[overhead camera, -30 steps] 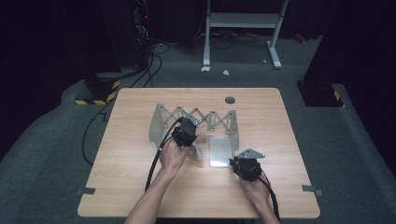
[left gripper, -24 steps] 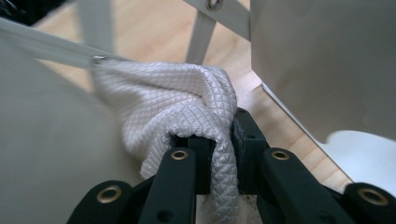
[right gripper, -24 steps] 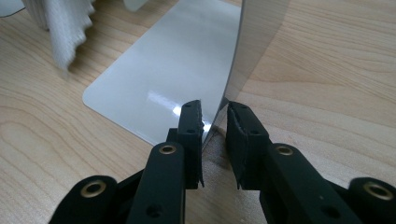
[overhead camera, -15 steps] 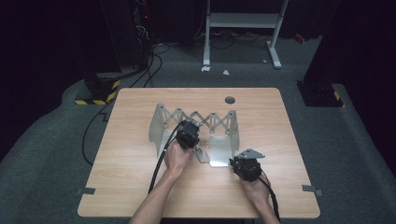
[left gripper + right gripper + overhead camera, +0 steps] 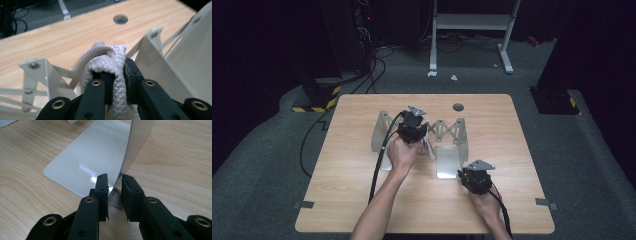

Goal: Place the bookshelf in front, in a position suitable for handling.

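Wooden counter (image 5: pixel 362 200), lit; dark floor all round.

Left: left hand-held gripper (image 5: pixel 113 75) raised over the middle of a pale metal folding rack (image 5: pixel 379 132), jaws pinched on a thick white braided rope (image 5: pixel 110 60). Rope bunched and looped over the jaw tips, a strand trailing down between the rack's panels. Black cable hanging from the gripper toward the counter's near edge.

Centre: rack standing upright, scissor links (image 5: pixel 447 129) spanning between its end plates. Round hole (image 5: pixel 457 106) in the counter just behind it.

Right: flat glossy foot plate (image 5: pixel 92 157) of the rack lying on the counter. Right hand-held gripper (image 5: pixel 114 186) low at the rack's near right corner, jaws narrow, straddling the upright plate edge (image 5: pixel 135 147). Left pad touching or almost touching the sheet; a slim gap on the right pad's side. Cannot tell whether clamped.
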A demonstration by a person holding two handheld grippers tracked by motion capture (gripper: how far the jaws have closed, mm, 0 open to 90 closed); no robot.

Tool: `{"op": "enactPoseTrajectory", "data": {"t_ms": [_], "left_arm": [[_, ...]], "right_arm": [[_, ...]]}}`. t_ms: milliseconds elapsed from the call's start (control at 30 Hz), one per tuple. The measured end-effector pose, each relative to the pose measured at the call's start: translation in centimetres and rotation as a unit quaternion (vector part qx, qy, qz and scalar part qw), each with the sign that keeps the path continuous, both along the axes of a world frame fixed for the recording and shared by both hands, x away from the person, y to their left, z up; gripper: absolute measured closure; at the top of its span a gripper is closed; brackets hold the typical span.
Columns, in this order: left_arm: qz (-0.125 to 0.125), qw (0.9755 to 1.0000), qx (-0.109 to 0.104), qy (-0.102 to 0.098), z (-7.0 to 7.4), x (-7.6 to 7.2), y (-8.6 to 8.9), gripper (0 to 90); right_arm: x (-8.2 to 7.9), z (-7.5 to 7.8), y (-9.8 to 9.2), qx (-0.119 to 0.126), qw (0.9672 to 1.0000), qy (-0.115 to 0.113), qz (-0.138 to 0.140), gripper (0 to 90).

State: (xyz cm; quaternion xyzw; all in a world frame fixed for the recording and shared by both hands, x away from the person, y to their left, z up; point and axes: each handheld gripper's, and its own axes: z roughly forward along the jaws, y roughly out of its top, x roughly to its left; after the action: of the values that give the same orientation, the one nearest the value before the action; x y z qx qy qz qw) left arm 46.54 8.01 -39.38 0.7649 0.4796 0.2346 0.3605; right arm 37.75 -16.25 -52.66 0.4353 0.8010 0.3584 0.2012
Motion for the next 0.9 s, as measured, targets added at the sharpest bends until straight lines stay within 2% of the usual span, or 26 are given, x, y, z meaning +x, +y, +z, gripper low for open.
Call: {"op": "enactPoseTrajectory", "data": {"t_ms": [100, 200, 300, 367, 400, 533, 633, 667, 700, 733, 833, 900], "left_arm": [[-0.001, 1.0000, 0.003, 0.005, -0.4, 0.2, -0.1, 80.0], [-0.006, 0.9995, 0.022, 0.020, -1.7, 0.3, -0.9, 80.0], [-0.011, 0.9990, 0.026, 0.036, -3.3, 0.4, -1.5, 80.0], [-0.015, 0.9980, 0.029, 0.054, -4.9, 0.6, -1.8, 80.0], [-0.015, 0.9980, 0.029, 0.054, -4.9, 0.6, -1.8, 80.0], [-0.016, 0.9955, 0.036, 0.086, -7.0, 1.1, -2.5, 80.1], [-0.014, 0.9944, 0.031, 0.100, -8.0, 1.4, -2.6, 80.0], [-0.014, 0.9943, 0.028, 0.101, -8.1, 1.4, -2.5, 80.0], [-0.009, 0.9956, 0.020, 0.091, -7.6, 1.5, -2.2, 79.9], [-0.009, 0.9956, 0.020, 0.091, -7.6, 1.5, -2.2, 79.8], [-0.004, 0.9970, -0.012, 0.076, -5.4, 1.7, -1.5, 79.8], [-0.006, 0.9979, -0.025, 0.060, -3.4, 1.7, -1.4, 79.8]], "right_arm": [[0.0, 0.0, 0.0, 0.000, 1.0000, 0.000, 0.000, 76.1], [0.0, 0.0, 0.0, 0.001, 1.0000, 0.000, 0.000, 76.1], [0.0, 0.0, 0.0, 0.001, 1.0000, 0.001, 0.000, 76.1], [0.0, 0.0, 0.0, 0.000, 1.0000, 0.001, 0.001, 76.1], [0.0, 0.0, 0.0, 0.000, 1.0000, 0.001, 0.001, 76.1], [0.0, 0.0, 0.0, 0.001, 1.0000, 0.001, 0.001, 76.1], [0.0, 0.0, -0.1, 0.001, 1.0000, 0.001, 0.001, 76.1], [0.0, 0.0, -0.1, 0.001, 1.0000, 0.001, 0.001, 76.1], [0.1, 0.0, -0.1, 0.002, 1.0000, 0.002, 0.002, 76.2], [0.1, 0.0, -0.1, 0.002, 1.0000, 0.002, 0.002, 76.2], [0.1, 0.0, -0.1, 0.002, 1.0000, 0.002, 0.001, 76.1], [0.1, 0.0, -0.1, 0.002, 1.0000, 0.001, 0.001, 76.1]]}}
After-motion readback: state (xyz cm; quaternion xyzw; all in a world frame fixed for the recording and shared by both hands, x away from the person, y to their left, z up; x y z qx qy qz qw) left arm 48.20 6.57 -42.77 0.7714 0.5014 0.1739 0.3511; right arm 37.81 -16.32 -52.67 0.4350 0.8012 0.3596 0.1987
